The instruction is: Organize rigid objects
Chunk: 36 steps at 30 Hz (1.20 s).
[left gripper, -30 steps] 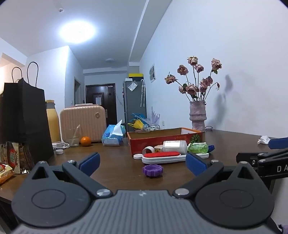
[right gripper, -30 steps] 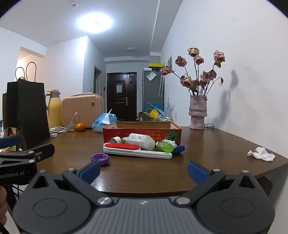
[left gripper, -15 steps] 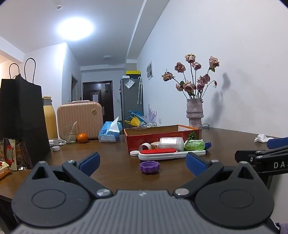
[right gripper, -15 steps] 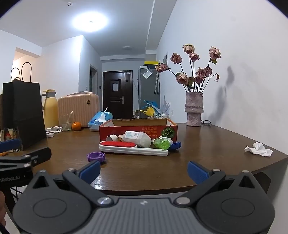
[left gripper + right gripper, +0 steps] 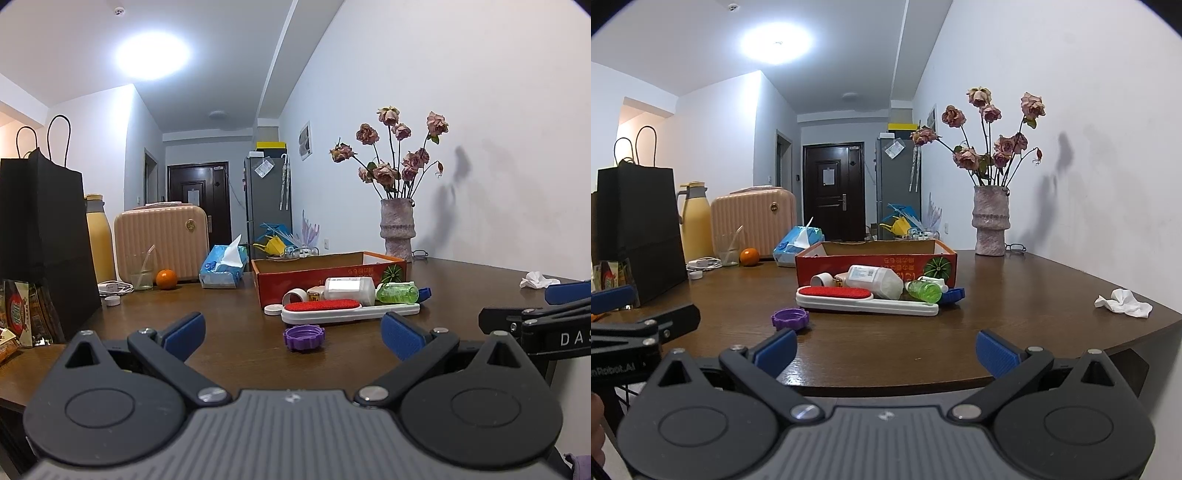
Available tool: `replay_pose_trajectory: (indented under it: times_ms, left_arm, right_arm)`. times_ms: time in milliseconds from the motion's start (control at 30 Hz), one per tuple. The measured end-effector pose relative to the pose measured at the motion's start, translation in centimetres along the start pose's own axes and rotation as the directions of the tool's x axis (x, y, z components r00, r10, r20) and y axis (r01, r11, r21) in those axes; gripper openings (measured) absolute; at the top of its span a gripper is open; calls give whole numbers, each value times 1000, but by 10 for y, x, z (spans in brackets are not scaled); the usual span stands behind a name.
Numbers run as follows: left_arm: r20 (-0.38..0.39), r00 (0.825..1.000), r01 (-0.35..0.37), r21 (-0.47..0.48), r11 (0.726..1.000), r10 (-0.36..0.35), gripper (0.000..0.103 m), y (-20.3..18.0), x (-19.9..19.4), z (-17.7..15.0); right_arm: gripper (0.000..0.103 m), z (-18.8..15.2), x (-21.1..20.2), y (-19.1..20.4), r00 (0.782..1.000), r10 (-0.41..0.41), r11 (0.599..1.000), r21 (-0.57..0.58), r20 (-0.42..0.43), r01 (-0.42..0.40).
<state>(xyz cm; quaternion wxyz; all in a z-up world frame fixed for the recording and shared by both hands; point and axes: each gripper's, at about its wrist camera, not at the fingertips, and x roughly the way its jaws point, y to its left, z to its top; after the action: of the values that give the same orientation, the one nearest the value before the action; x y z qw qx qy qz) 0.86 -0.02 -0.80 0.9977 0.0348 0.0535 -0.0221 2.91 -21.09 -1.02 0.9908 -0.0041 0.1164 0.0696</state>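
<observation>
both tongs, left gripper (image 5: 291, 330) and right gripper (image 5: 885, 349), hang released and empty, well short of the red box (image 5: 875, 260). purple cap (image 5: 789, 318) sits nearest, front-left of the box, so i'd grab it across the rim, level.

Ahead of the blue-padded black left gripper (image 5: 291, 330) lies a purple scalloped plastic cap (image 5: 303, 336). Beyond it a white brush with a red pad (image 5: 334, 309), a white bottle (image 5: 347, 289) and a green bottle (image 5: 397, 292) front a red cardboard box with a watermelon print (image 5: 314, 275).
</observation>
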Motion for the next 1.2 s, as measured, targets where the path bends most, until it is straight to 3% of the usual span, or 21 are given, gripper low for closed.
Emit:
replay_pose_trajectory:
  times_ms: [1200]
  left_arm:
    - [4,1000,-3,11,1000,3,103,-1,-2,-2]
  right_arm:
    - [103,-2,0,-5,1000,-16,1000,11,-2,16]
